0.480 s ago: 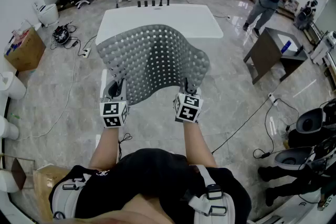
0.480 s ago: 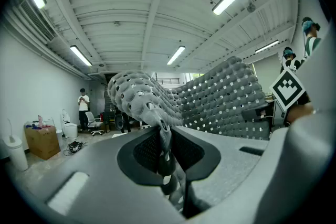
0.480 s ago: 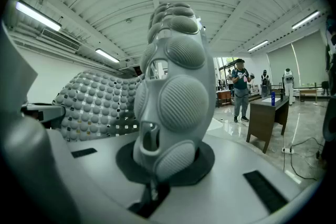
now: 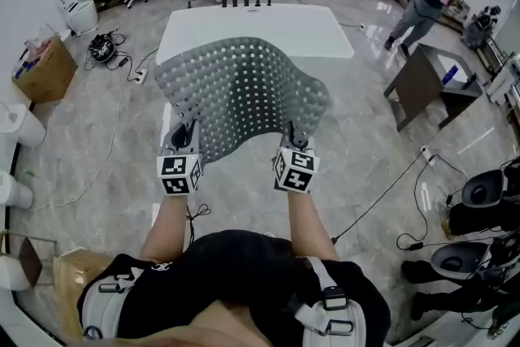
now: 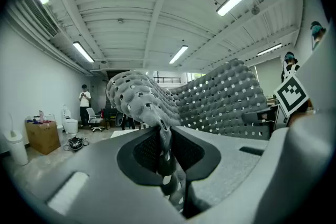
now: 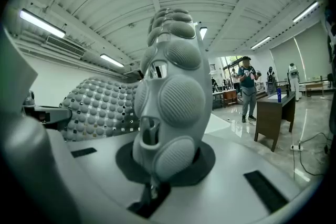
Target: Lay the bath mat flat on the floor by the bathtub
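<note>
Matt, knobbly rubbery bath mat [image 4: 244, 93]; glossy white bathtub [image 4: 252, 30], polished marble-look floor [image 4: 357, 150].

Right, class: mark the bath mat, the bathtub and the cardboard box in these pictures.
bath mat [image 4: 244, 93]: head view, the middle of its perforated sheet.
bathtub [image 4: 256, 24]: head view, its white top beyond the mat.
cardboard box [image 4: 42, 75]: head view, its brown side.

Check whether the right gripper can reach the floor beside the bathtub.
Probably yes: the right gripper, jaws shut on the bath mat, hangs short of the bathtub with bare floor below and nothing visibly between.
</note>
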`<state>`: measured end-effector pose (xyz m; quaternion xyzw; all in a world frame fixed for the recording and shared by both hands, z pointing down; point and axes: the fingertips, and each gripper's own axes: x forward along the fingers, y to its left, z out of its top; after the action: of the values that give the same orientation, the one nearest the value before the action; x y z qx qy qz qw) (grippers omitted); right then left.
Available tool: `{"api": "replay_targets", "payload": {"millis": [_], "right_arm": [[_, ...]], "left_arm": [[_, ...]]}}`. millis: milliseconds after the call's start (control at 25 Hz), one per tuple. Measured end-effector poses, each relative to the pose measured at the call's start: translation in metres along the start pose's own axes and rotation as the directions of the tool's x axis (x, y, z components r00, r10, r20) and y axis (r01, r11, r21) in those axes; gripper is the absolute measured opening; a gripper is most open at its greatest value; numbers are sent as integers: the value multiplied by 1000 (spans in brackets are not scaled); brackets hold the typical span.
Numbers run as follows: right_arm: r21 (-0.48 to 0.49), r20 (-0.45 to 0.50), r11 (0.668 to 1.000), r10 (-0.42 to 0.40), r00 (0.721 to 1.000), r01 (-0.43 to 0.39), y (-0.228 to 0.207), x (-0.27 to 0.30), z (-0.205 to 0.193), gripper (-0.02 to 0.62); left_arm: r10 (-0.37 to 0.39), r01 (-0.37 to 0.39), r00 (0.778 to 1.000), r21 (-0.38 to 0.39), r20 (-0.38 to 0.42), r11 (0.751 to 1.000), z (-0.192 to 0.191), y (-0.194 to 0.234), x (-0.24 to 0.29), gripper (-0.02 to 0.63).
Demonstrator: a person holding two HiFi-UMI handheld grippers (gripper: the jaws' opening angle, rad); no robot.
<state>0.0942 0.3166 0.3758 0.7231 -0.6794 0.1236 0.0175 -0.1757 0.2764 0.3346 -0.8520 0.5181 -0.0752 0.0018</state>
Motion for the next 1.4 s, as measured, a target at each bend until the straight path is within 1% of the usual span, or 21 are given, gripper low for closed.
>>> {"api": "replay_targets", "payload": {"millis": [240,480,680,840,960,1160,1400], "right_arm": [[-9,-13,1000,17,1000,-17,21,6,-5,20],[-13,-11,1000,27,1000,-28,50,15,-7,20],[-11,1,1000,25,1000,-25,82,19,-8,20],[-14,23,1000,16,1000,-16,97,18,-4,20],[-18,31,1000,6,1000,-5,100,20,-3,21],[-22,45,1000,-12,999,13,94,30,5,21],[17,54,1000,-25,998,24,75,69,4,21]], "left_arm": [[6,-6,1000,-11,-4,1000,-4,18,-7,49],[13,-13,1000,-23,-2,1000,-8,49,-15,49],[-11,11,1000,-15,19,1000,-6,75,-22,49],[-34,34,999,-5,34,999,-2,89,-21,49],[-36,37,999,-12,38,999,-3,96,-13,49],[-63,64,997,-13,38,998,0,98,7,49],[-95,95,995,24,31,995,0,93,48,49]]}}
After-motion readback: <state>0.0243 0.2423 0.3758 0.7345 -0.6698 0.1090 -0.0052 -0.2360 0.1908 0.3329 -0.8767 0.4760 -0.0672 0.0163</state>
